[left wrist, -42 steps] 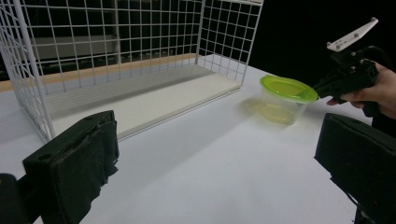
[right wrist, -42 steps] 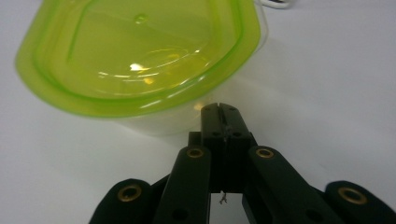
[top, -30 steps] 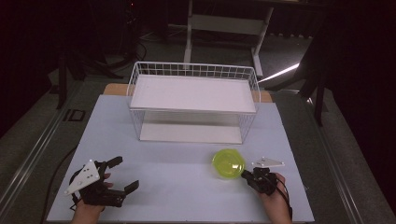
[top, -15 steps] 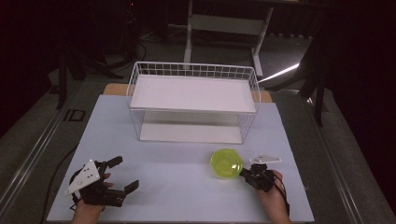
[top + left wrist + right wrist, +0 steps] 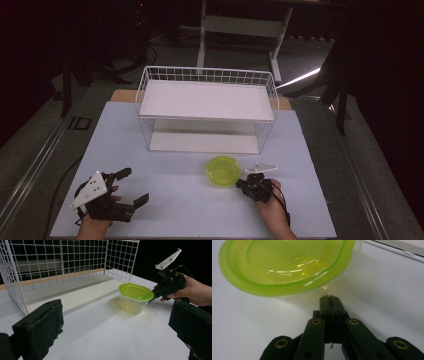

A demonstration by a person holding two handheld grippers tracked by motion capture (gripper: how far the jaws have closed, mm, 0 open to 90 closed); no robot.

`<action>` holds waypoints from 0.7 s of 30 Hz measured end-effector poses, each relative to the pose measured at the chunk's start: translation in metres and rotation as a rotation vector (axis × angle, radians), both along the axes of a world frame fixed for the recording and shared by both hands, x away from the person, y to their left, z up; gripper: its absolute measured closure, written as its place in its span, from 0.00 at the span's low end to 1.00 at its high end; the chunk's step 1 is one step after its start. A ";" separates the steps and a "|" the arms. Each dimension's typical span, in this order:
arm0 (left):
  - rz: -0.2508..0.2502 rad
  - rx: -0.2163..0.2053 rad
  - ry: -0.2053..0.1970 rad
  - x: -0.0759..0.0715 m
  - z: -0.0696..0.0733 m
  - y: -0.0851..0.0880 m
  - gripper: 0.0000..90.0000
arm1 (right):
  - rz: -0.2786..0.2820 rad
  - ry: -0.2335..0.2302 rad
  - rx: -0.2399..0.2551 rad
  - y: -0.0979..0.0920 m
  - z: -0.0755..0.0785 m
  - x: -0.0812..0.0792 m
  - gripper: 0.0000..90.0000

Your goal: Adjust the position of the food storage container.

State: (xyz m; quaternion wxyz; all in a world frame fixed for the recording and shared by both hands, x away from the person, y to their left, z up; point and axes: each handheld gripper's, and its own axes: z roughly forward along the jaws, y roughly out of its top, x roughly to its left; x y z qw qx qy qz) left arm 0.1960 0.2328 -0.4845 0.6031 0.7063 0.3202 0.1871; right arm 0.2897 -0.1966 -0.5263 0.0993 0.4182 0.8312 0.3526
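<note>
With your right gripper [image 5: 329, 298] pressed together empty against the green-lidded container [image 5: 223, 170] at lower centre of the high view, and your left gripper [image 5: 131, 186] spread idle, a further nudge could perhaps tip or skid it.

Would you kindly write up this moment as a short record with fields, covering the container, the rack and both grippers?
container: clear tub with a green lid, lid on, standing on the white table in front of the rack
rack: white wire rack with a white shelf board, nothing on it
right gripper: jaws shut with nothing between them, tips right at the tub's side under the lid rim; whether they touch it is unclear
left gripper: jaws open, holding nothing, resting at the table's near left, apart from the tub
</note>
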 end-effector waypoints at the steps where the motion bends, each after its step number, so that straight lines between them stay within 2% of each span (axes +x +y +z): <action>1: 0.001 -0.002 0.000 0.000 0.000 0.000 0.00 | 0.004 0.002 0.006 0.004 0.000 0.001 1.00; 5: 0.001 -0.002 -0.001 0.000 0.000 0.000 0.00 | 0.030 0.001 0.001 0.016 0.000 0.001 1.00; 8: 0.001 0.001 -0.005 -0.001 0.001 0.000 0.00 | 0.035 0.007 0.004 0.017 -0.001 0.000 1.00; 10: 0.000 0.003 -0.005 0.000 0.000 0.001 0.00 | 0.046 0.011 0.027 0.019 0.000 -0.004 1.00; 15: 0.000 0.002 -0.002 0.000 0.000 0.000 0.00 | 0.078 0.009 0.032 0.032 0.001 -0.003 1.00; 18: 0.001 0.008 -0.006 -0.001 0.001 0.000 0.00 | 0.111 -0.004 -0.002 0.041 0.001 -0.002 1.00; 20: 0.001 0.006 -0.006 -0.001 0.001 0.000 0.00 | 0.111 -0.004 -0.002 0.041 0.001 -0.002 1.00; 21: 0.003 0.002 -0.009 -0.001 0.001 0.001 0.00 | 0.083 -0.017 -0.008 0.038 0.001 0.003 1.00</action>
